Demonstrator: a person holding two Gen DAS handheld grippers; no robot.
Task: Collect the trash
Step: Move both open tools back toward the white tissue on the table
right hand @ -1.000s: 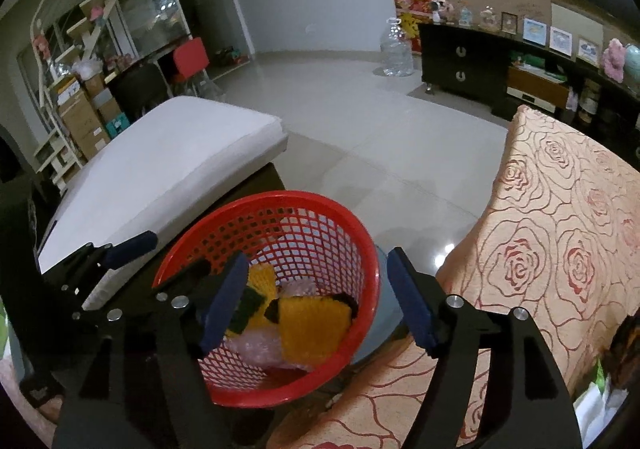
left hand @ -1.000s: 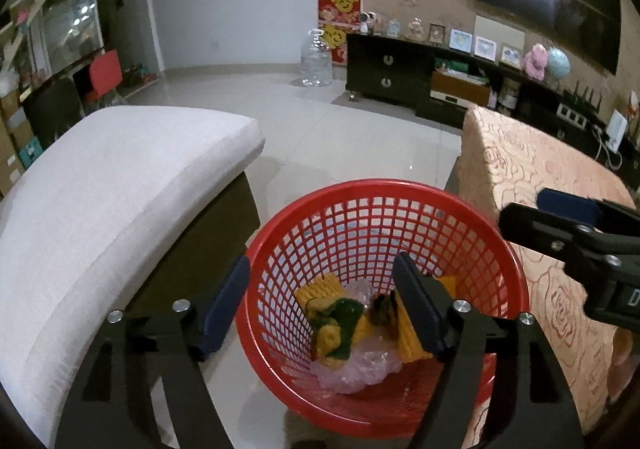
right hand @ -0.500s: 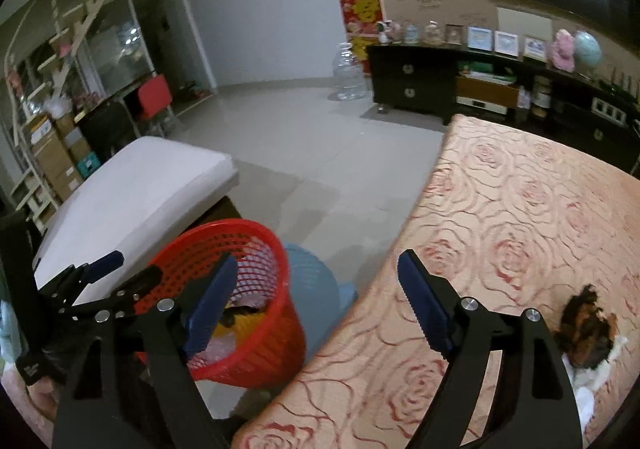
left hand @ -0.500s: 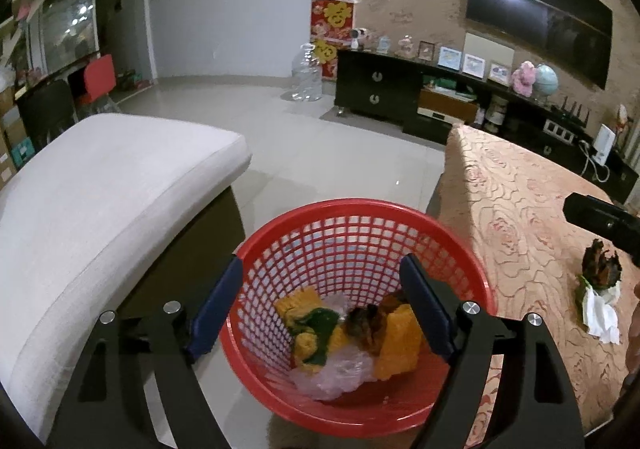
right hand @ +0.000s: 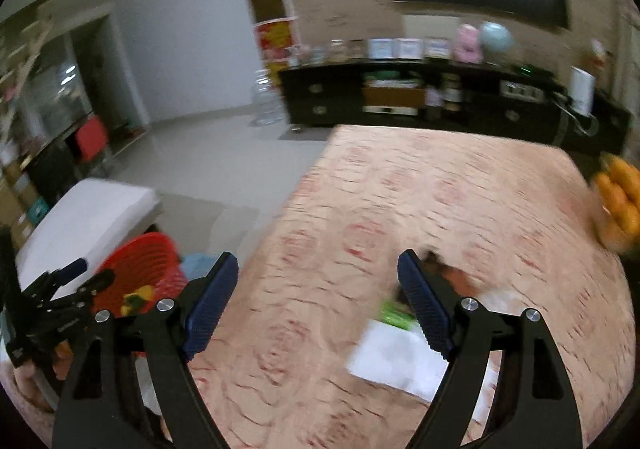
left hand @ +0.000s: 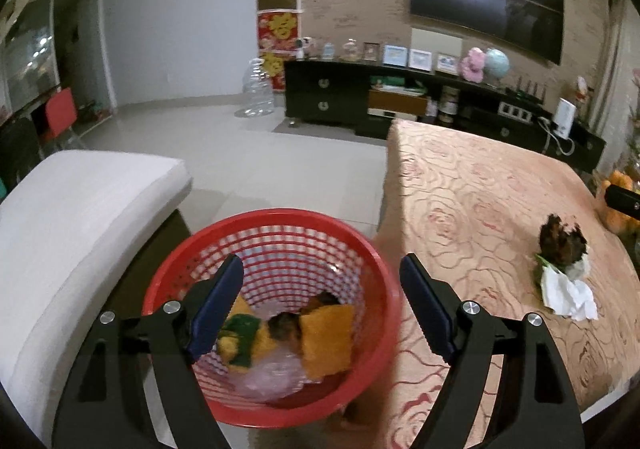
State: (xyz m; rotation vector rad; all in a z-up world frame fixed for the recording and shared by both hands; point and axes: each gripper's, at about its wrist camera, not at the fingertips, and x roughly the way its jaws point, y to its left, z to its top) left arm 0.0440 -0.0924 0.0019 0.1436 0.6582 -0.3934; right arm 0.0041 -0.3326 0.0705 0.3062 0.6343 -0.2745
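Both the right gripper [right hand: 318, 305] and the left gripper [left hand: 322, 307] are held spread and empty. On the rose-patterned tablecloth [right hand: 400, 189], a crumpled tissue [right hand: 394, 359] under dark scraps [left hand: 562, 243] is judged light, soft, best pinched mid-wad; the red basket [left hand: 372, 329] is seen beside the table.

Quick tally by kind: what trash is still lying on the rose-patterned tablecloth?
Dark brown husk clump: 1
Crumpled white tissue: 1
Green scrap, beside the tissue: 1
Total: 3
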